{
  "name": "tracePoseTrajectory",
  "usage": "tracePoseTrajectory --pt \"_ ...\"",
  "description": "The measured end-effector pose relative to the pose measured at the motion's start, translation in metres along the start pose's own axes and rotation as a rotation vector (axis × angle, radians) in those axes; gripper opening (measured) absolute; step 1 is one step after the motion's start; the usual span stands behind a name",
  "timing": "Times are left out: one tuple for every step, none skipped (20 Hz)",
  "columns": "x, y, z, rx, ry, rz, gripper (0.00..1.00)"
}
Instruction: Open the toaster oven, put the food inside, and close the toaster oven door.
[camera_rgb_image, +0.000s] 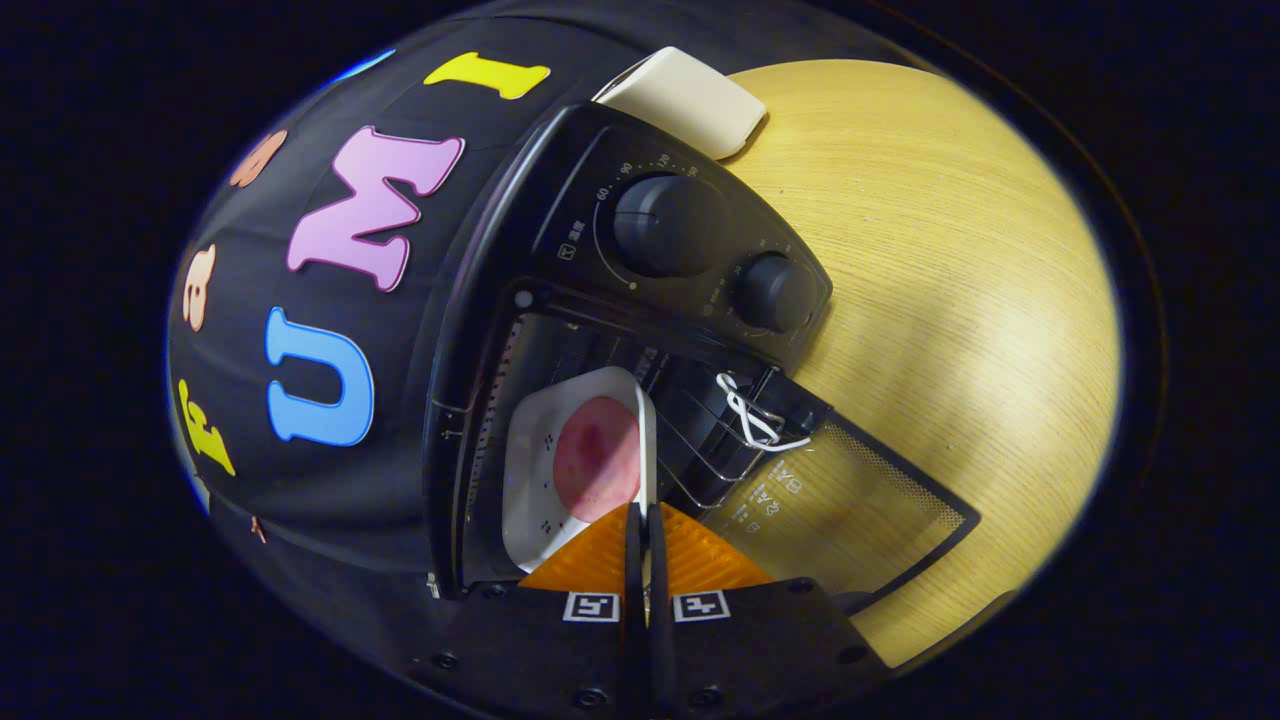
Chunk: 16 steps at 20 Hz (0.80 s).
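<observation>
1. Now, from the gripper view: gripper (645, 545) at the mouth of the toaster oven (640, 300), fingers pressed almost flat together, only a hairline slit between the tips.
2. Pinched between those tips, by the look of it: the near rim of a white square plate (535, 470); exact contact hidden behind the fingers, so grip on both sides not fully certain.
3. On the plate: a round pink slice of food (597, 457), darker blotch near its middle, lying flat just ahead of the fingertips.
4. Plate and food already inside the oven cavity, resting on the wire rack (700, 440), close to the side wall away from the door.
5. Oven door (850, 500) swung fully open, glass panel lying low over the wooden table (950, 280), dotted border around the glass.
6. At the door hinge edge: a white cord (750, 415) looped and knotted onto the metal.
7. Above the cavity: control panel with two dark knobs (665, 222), one large, one smaller, printed scale marks around each.
8. Behind the oven on the table: a cream rounded block (690, 100), touching or just beside the oven's top corner; which, hard to say.
</observation>
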<state>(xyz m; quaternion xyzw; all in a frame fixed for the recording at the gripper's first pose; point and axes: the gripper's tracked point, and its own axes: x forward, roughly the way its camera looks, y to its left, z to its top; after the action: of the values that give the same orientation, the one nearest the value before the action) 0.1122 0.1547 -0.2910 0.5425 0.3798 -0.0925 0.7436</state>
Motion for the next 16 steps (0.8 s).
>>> tracePoseTrajectory --pt "0.005 0.001 0.002 0.020 -0.021 -0.002 0.05" --pt "0.009 0.002 0.004 0.040 -0.046 -0.001 0.05" --pt "0.012 0.003 0.004 0.057 -0.064 -0.005 0.05" --pt "0.015 0.002 0.003 0.070 -0.074 -0.015 0.05" --pt "0.018 0.001 0.000 0.083 -0.073 -0.032 0.05" --pt "0.021 0.004 -0.002 0.101 -0.077 -0.034 0.05" --pt "0.022 0.007 -0.002 0.113 -0.084 -0.035 0.05" --pt "0.025 0.010 -0.002 0.127 -0.095 -0.033 0.05" --pt "0.026 0.013 -0.002 0.139 -0.100 -0.032 0.05" --pt "0.028 0.014 -0.003 0.148 -0.102 -0.037 0.05" --pt "0.031 0.015 -0.004 0.151 -0.102 -0.041 0.05" --pt "0.031 0.015 -0.004 0.150 -0.109 -0.046 0.05" --pt "0.031 0.014 -0.003 0.146 -0.112 -0.054 0.05" --pt "0.030 0.013 -0.004 0.144 -0.111 -0.058 0.05" --pt "0.030 0.013 -0.005 0.144 -0.106 -0.060 0.05" --pt "0.029 0.013 -0.005 0.146 -0.101 -0.062 0.05"
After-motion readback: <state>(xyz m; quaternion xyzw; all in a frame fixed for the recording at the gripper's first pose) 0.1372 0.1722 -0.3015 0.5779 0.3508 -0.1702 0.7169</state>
